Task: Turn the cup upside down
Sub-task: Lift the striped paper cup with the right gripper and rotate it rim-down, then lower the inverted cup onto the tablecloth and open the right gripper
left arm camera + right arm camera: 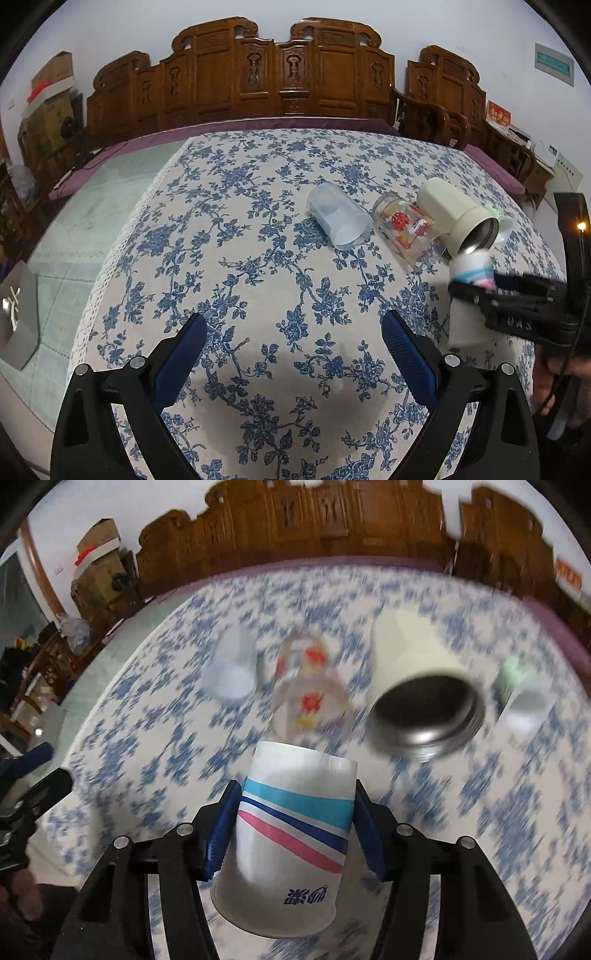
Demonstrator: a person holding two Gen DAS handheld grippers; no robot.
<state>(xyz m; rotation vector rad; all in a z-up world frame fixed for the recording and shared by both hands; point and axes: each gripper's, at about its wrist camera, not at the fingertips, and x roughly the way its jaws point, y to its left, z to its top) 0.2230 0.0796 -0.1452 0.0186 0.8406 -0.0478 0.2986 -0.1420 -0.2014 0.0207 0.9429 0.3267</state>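
Mid-flip, by the look of it: paper cup [291, 834] clamped between the blue pads of the right gripper [293, 830], wide rim toward the camera and narrower base pointing away, printed characters reading inverted. Held above the tablecloth [258, 258], not yet set down; heavy blur in the right wrist view. Seen from the left wrist view as a white cup [471, 295] pinched at mid-height, tilted, just in front of the cream flask [454, 214]. Next, probably: finish turning until the rim faces straight down, lower onto bare cloth short of the row, release only once the rim sits flat; thin paper wall, so a light squeeze. Left gripper [295, 343] spread wide, holding nothing, low over the cloth. Row beyond lying on their sides: translucent cup [338, 218], printed glass [406, 229], flask, small green-and-white cup [521, 698]. Blue floral cloth with lace edge over a table; carved wooden bench [277, 74] behind, cardboard boxes [51, 92] far left, pale wall.
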